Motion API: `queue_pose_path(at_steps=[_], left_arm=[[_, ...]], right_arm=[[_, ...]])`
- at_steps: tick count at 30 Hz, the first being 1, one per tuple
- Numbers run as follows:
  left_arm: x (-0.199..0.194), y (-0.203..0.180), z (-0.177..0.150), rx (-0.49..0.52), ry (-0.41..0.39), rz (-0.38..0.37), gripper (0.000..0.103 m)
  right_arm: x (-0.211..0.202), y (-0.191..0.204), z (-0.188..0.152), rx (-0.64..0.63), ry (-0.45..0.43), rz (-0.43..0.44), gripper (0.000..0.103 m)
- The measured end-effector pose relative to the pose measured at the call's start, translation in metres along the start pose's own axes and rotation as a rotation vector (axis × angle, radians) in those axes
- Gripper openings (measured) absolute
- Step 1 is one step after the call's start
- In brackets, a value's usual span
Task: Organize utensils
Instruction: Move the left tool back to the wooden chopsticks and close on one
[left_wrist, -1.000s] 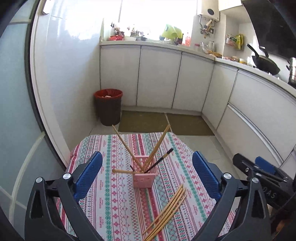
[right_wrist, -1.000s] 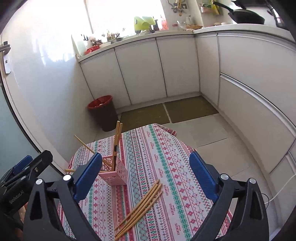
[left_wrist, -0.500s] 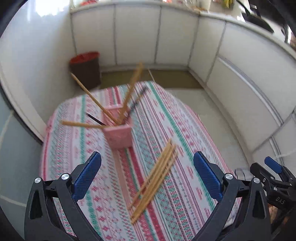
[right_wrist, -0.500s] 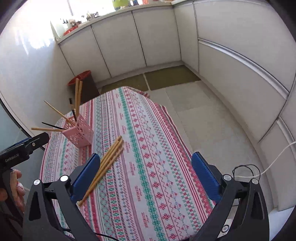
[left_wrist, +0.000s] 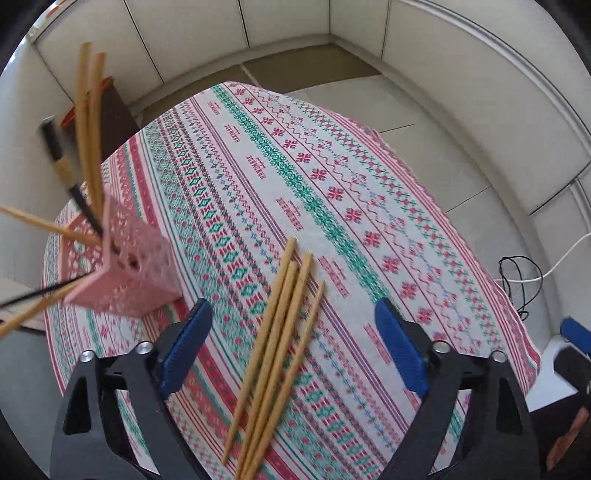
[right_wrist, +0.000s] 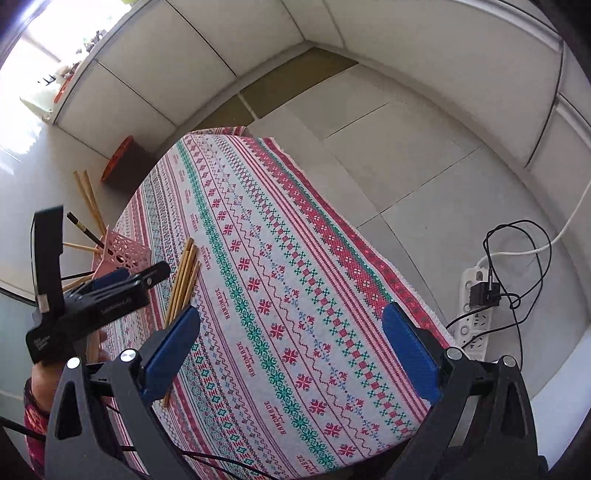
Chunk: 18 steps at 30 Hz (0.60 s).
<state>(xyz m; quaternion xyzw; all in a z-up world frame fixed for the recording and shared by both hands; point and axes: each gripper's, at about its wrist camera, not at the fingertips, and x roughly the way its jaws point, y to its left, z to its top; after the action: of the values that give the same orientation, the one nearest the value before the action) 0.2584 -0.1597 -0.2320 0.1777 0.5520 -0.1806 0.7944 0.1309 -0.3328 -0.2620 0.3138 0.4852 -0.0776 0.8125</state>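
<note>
Several loose wooden chopsticks (left_wrist: 284, 295) lie in a bundle on the patterned tablecloth (left_wrist: 369, 206). My left gripper (left_wrist: 293, 349) points down over them; its jaws are closing, the bundle lies between them, and the blue pads do not touch it. To the left stands a pink lattice holder (left_wrist: 125, 273) with wooden and black chopsticks sticking out of it. My right gripper (right_wrist: 290, 354) hangs open over bare cloth, right of the same bundle (right_wrist: 184, 280) and holder (right_wrist: 122, 254), with nothing between its fingers.
A dark bin with a red rim (right_wrist: 118, 162) stands on the floor beyond the table. A power strip (right_wrist: 476, 314) with cables lies on the tiles to the right. White cabinets (left_wrist: 461, 74) ring the room. A hand and patterned sleeve (right_wrist: 37, 387) hold the left tool.
Both grippers have dropped toward the table and tipped downward. The left one now straddles the loose chopsticks, and its jaws have narrowed. The right one has moved out over the cloth.
</note>
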Motion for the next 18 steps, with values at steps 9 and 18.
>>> queue_pose_path(at_steps=[9, 18], left_arm=[[0.047, 0.018, 0.037, -0.093, 0.073, -0.076, 0.026], [0.075, 0.016, 0.046, -0.101, 0.101, -0.049, 0.018]], right_arm=[[0.014, 0.006, 0.001, -0.048, 0.044, -0.010, 0.096], [0.020, 0.000, 0.004, -0.036, 0.059, -0.019, 0.096]])
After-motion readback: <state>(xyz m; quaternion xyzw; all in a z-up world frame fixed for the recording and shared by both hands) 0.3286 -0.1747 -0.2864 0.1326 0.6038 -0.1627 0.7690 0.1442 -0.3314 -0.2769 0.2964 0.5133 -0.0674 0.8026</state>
